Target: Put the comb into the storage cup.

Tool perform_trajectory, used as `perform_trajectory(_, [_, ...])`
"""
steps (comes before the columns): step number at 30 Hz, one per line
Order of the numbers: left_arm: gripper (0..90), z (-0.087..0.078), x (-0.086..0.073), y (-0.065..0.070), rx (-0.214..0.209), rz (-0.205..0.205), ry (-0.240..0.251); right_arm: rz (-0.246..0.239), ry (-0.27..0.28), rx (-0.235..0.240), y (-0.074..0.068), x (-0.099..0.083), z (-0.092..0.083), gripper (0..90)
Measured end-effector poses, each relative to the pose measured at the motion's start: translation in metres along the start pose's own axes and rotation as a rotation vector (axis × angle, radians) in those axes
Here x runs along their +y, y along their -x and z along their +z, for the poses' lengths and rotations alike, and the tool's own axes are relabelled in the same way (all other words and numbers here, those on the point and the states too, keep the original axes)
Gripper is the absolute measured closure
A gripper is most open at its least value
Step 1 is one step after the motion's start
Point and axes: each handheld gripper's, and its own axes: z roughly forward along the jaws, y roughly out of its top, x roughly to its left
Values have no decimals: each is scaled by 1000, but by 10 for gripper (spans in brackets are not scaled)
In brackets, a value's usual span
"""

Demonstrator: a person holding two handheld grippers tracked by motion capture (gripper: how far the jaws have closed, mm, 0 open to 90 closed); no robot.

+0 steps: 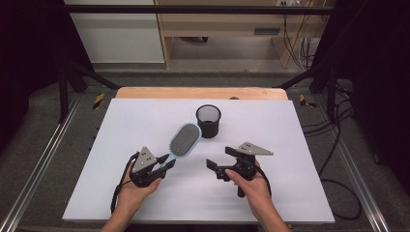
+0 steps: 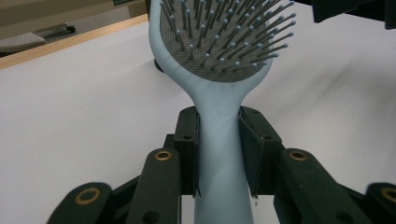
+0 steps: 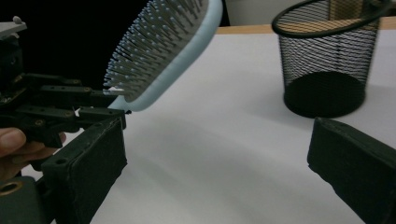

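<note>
Hairbrush (image 1: 184, 140), pale blue with a grey bristle pad, held over the near-left part of the white table sheet (image 1: 145, 121). Its long axis runs from the handle, low and near at the left gripper (image 1: 162, 163), up and away to the rounded head, which points diagonally toward the black mesh cup (image 1: 208, 121); the head stops short of the cup and is apart from it. In the right gripper view the head (image 3: 163, 51) is tilted clear of the sheet, bristles facing up and toward the person's left.

The left gripper's 2 jaws are clamped on the narrow handle (image 2: 219, 154), one pad on each flank, just below the neck. Gripping the slim end keeps the broad head free and gives leverage for steering it; the likely aim, judged from the pose, is to stand the brush in the cup.

The right gripper (image 1: 223, 163), held in the person's right hand (image 1: 254, 186), stands just beside the brush with its jaws spread wide and nothing between them (image 3: 219, 154); it faces the brush head and the cup, probably ready to steady either.
</note>
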Motion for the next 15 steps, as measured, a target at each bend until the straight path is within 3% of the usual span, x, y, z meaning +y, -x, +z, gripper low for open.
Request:
perform_trajectory(7, [695, -3, 0, -3, 5, -22, 23, 13, 15, 52, -15, 13, 30, 43])
perform_trajectory(15, [695, -2, 0, -1, -3, -29, 43, 70, 22, 122, -26, 17, 57, 43])
